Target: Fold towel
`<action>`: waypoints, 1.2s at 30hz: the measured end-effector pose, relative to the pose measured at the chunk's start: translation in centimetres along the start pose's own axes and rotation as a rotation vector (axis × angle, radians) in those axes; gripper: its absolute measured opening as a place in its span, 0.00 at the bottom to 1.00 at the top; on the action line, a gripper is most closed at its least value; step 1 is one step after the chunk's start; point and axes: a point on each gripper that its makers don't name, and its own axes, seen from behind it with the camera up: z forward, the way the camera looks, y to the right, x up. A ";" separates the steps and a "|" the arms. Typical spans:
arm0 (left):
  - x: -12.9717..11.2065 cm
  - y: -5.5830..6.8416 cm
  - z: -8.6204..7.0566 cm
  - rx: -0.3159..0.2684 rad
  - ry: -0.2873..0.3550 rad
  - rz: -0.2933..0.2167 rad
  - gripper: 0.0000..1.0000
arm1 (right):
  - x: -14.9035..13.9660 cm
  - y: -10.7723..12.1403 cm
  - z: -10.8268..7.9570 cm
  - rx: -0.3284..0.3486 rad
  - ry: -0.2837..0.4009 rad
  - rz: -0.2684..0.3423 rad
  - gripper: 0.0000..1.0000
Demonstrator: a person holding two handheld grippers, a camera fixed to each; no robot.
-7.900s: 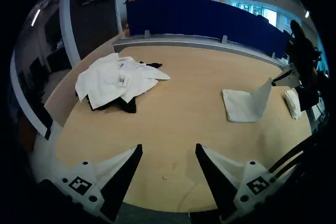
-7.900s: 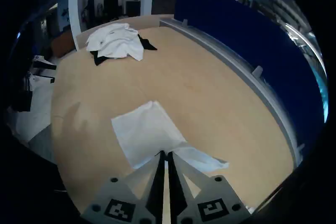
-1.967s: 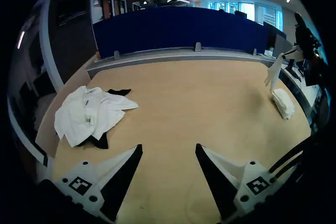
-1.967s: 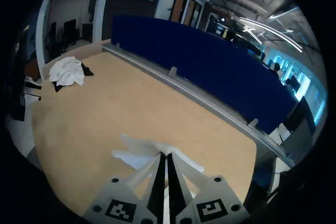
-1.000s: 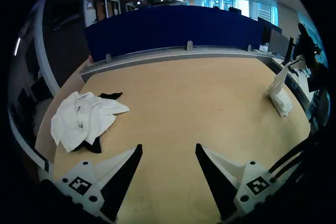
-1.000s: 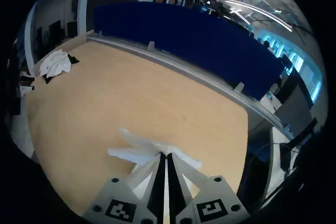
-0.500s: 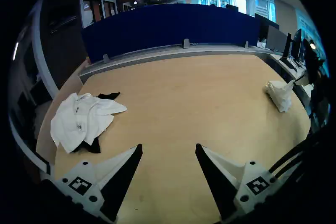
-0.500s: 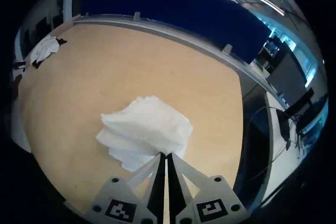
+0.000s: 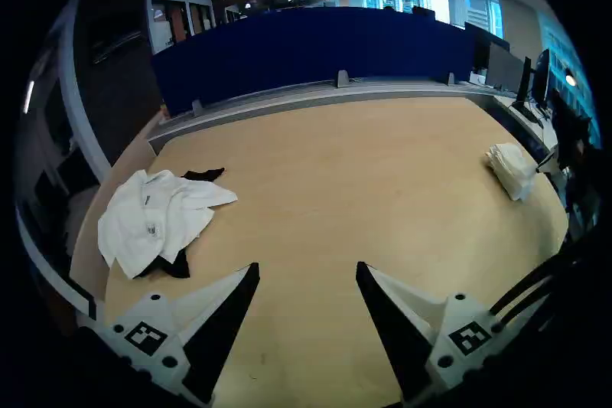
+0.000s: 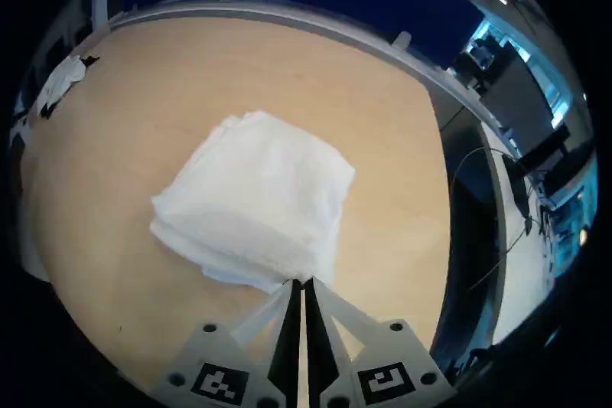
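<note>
A stack of folded white towels (image 10: 256, 197) lies near the table's right end, seen from above in the right gripper view. My right gripper (image 10: 303, 282) is shut, its tips pinching the near edge of the top towel, which lies flat on the stack. In the left gripper view the same stack (image 9: 511, 169) sits far right by the table edge. My left gripper (image 9: 306, 274) hangs open over the wooden table (image 9: 344, 178) near its front edge, with nothing between its fingers.
A heap of white cloths over a black garment (image 9: 157, 217) lies at the table's left end, also seen as the heap (image 10: 57, 83) far off in the right gripper view. A blue partition (image 9: 321, 44) runs along the back. Monitors and cables lie past the right edge.
My right gripper has lowered the towel it held from hanging above the stack to lying flat on top. My left gripper has barely shifted.
</note>
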 end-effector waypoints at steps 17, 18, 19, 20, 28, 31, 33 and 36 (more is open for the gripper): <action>0.1 0.0 -0.1 0.003 0.000 0.011 0.94 | -3.5 -0.1 2.4 -0.043 -0.063 0.123 0.04; 0.2 0.0 -0.1 0.003 0.001 0.012 0.94 | -3.5 -0.2 2.4 -0.042 -0.064 0.125 0.04; 0.2 0.0 -0.1 0.002 0.001 0.013 0.94 | -3.5 -0.3 2.4 -0.041 -0.063 0.126 0.04; 0.2 0.0 -0.1 0.002 0.002 0.014 0.94 | -3.5 -0.4 2.4 -0.040 -0.063 0.128 0.05; 0.3 0.1 0.1 -0.002 0.002 0.012 0.94 | -4.0 -0.8 2.0 -0.037 -0.068 0.127 0.52; 0.3 0.2 0.1 -0.005 0.003 0.013 0.94 | -4.2 -0.8 1.6 -0.038 -0.063 0.132 0.68; 0.4 0.3 0.1 -0.006 0.004 0.015 0.94 | -4.2 -0.9 1.4 -0.039 -0.059 0.135 0.74; 0.5 0.4 0.0 -0.009 0.006 0.017 0.94 | -4.2 -1.2 1.0 -0.028 -0.050 0.139 0.81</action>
